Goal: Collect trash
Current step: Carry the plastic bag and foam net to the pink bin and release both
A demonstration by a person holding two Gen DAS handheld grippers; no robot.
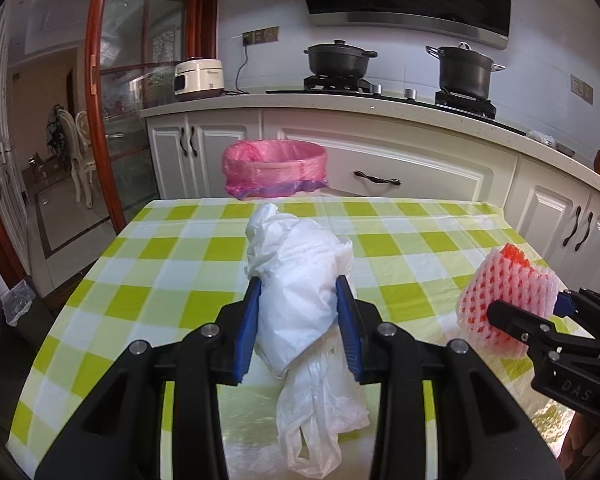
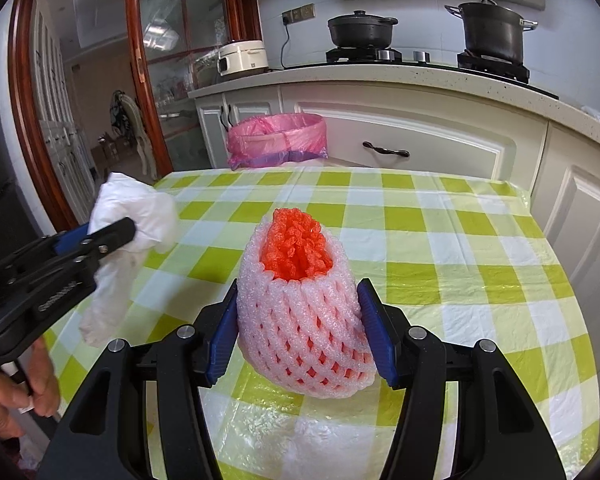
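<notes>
Trash fills both tools above the green-and-white checked desk [image 1: 188, 248]. The left tool [image 1: 298, 292] is clamped on a crumpled white plastic bag [image 1: 300, 280], its blue pads [image 1: 249, 320] pressing the bundle from either side; the bag's loose handles hang below the fingers toward the desk. The right tool [image 2: 298, 292] is clamped on a pink foam fruit net [image 2: 300, 320], whose open end points forward and shows an orange-red foam net [image 2: 298, 244] stuffed inside it. From the left tool, the right one with its net sits off to the right and near; from the right tool, the left one with its bag sits off to the left. Straight ahead of both, beyond the far edge of the desk, stands a bin lined with a pink trash bag [image 1: 274, 162], in front of white cabinets [image 1: 420, 160]. A hand [image 2: 8, 392] grips the left tool's handle.
</notes>
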